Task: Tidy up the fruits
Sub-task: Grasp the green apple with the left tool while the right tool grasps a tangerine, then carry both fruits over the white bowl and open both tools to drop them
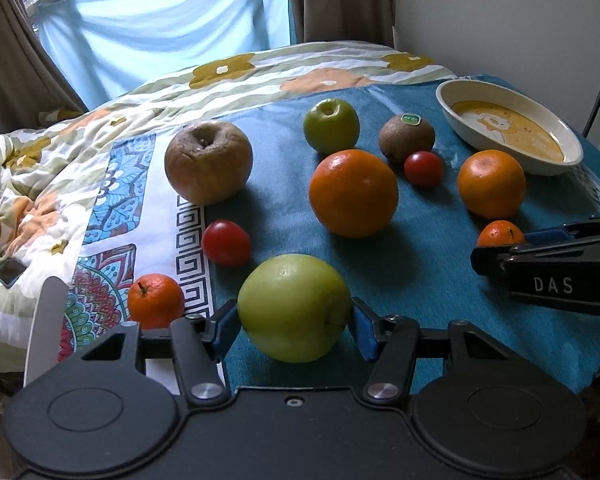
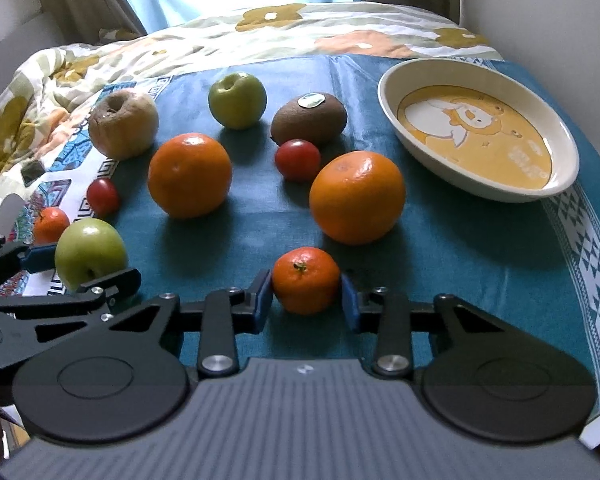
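Observation:
My left gripper (image 1: 294, 320) is shut on a large green apple (image 1: 294, 307), which also shows in the right wrist view (image 2: 91, 252). My right gripper (image 2: 306, 296) is shut on a small mandarin (image 2: 306, 280), with a pad touching each side. Both fruits rest on the teal cloth (image 2: 440, 264). Two big oranges (image 2: 190, 175) (image 2: 357, 197), a small green apple (image 2: 237, 100), a kiwi (image 2: 309, 118), two cherry tomatoes (image 2: 298, 160) (image 2: 103, 197), a wrinkled brown apple (image 2: 123, 125) and another mandarin (image 2: 50, 224) lie around. An oval cream bowl (image 2: 388, 96) with a yellow picture sits empty at the far right.
The cloth covers a bed with a floral quilt (image 2: 220, 40) behind and to the left. A phone (image 1: 9, 272) lies on the quilt at the left. Curtains and a window are at the back, a wall at the right.

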`<state>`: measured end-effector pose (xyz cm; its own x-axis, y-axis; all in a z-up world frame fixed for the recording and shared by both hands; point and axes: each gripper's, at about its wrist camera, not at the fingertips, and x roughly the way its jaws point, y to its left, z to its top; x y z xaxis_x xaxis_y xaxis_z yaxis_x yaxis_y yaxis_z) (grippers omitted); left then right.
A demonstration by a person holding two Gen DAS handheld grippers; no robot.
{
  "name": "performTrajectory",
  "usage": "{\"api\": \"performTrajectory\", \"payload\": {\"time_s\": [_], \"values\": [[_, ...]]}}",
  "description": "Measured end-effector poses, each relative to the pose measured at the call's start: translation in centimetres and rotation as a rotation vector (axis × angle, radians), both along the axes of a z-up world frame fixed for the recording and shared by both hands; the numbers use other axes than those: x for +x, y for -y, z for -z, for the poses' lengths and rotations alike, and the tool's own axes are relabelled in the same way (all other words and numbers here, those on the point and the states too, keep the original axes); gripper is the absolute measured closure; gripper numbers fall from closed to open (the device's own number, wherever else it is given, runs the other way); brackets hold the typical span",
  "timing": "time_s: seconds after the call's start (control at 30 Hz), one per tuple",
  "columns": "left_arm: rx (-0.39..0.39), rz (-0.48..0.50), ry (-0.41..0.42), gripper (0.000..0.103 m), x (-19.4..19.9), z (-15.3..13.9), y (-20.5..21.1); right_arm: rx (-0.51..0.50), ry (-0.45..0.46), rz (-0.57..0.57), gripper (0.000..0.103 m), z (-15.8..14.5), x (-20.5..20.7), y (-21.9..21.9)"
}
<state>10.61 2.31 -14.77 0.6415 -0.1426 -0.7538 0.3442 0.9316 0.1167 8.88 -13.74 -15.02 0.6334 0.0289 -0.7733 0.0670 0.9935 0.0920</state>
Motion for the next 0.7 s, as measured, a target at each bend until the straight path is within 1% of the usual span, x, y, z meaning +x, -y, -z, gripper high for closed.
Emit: {"api": "performTrajectory", "payload": {"time_s": [0.17, 0.37, 0.57, 0.7], "values": [[-0.009, 0.002, 0.021, 0.041, -0.7, -1.6, 0.2, 0.004, 0.016, 0.002, 0.052, -1.2, -0.6, 0.3], [-0.033, 0.010, 0.056, 0.041, -1.9, -5.5, 0.6, 0.009, 0.036, 0.021, 0.052, -4.1, -1.9, 1.6], [-0.049, 0.022, 0.102, 0.041, -2.8, -8.9, 2.3, 0.009, 0.066, 0.046, 0.052, -7.7, -3.0, 4.4], [-0.062, 0.021, 0.120, 0.041, -2.7, -11.0, 4.2, -0.006, 0.090, 0.076, 0.052, -9.7, -3.2, 7.3]]}}
